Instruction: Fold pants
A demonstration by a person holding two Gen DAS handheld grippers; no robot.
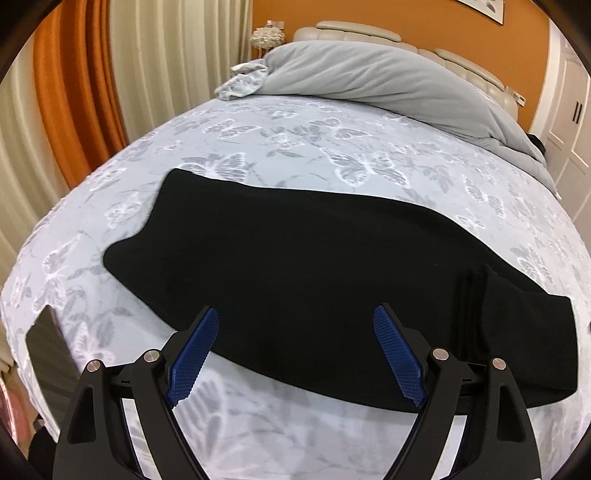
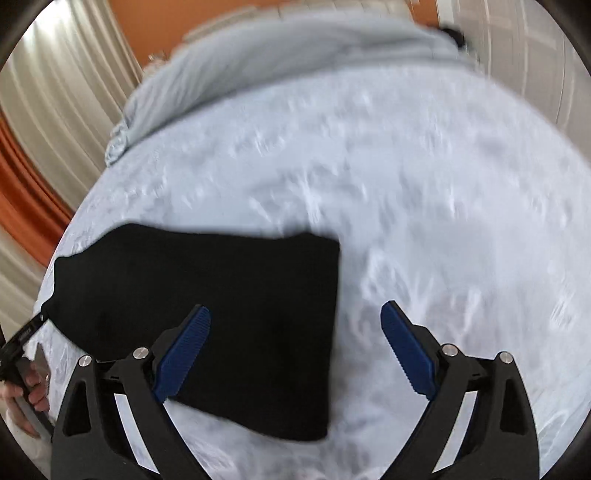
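While both of my tools hover above the bed (image 1: pixel 295 122), the black pants (image 1: pixel 295 266) lie flat on its butterfly-print cover, stretched crosswise as a long dark band. My left tool (image 1: pixel 295 350) stands wide, its blue pads (image 1: pixel 192 354) spread apart with nothing between them, poised just over the near edge of the cloth. My right tool (image 2: pixel 295 350) is just as wide and grips nothing; its left pad (image 2: pixel 183 354) sits over the pants (image 2: pixel 207 317), while its right pad is over bare bedcover (image 2: pixel 424 221).

From the left wrist view I see the whole length of the garment, with some ribbed folds near its right end, and the sharp butterfly pattern of the cover. A grey duvet (image 1: pixel 388 81) is bunched at the head of the bed against a padded cream headboard (image 1: pixel 354 31), with orange and cream curtains (image 1: pixel 92 92) at the left.

From the right wrist view, which is blurred, the pattern is smeared, yet it shows the straight-cut right end of the pants clearly. At its lower left edge it also shows my left hand (image 2: pixel 22 398) gripping the black handle of the other tool, which the left wrist view does not show. No containers appear in either view.
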